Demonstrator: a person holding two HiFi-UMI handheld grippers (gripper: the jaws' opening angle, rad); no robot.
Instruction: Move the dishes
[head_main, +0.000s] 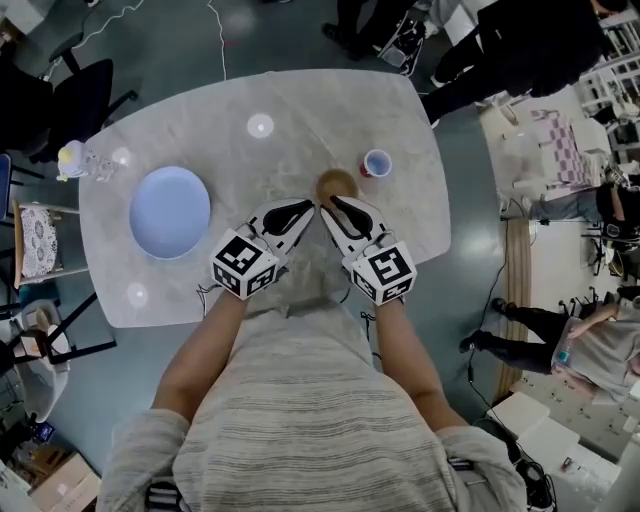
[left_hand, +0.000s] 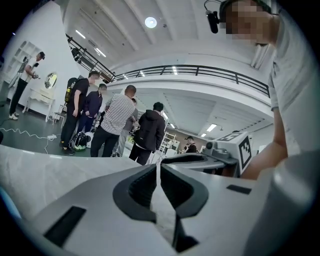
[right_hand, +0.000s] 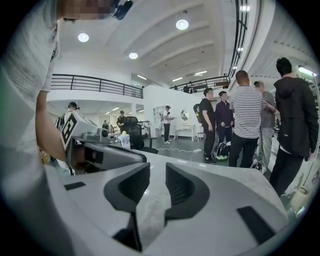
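Looks like start, no dish held. Left gripper (head_main: 305, 208) jaws together, empty. Right gripper (head_main: 330, 208) jaws apart, empty. Bowl (head_main: 336, 185) just ahead of both, cup (head_main: 377, 162) near it, plate (head_main: 170, 211) well left on table (head_main: 300, 110).

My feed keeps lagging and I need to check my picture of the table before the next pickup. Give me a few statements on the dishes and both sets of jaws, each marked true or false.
1. The blue plate lies on the table to the left of both grippers. True.
2. The right gripper has its jaws closed on the brown bowl. False: its jaws stand apart with nothing between them.
3. The left gripper has its jaws together and empty. True.
4. The cup stands on the blue plate. False: it stands on the bare table, just right of the brown bowl.
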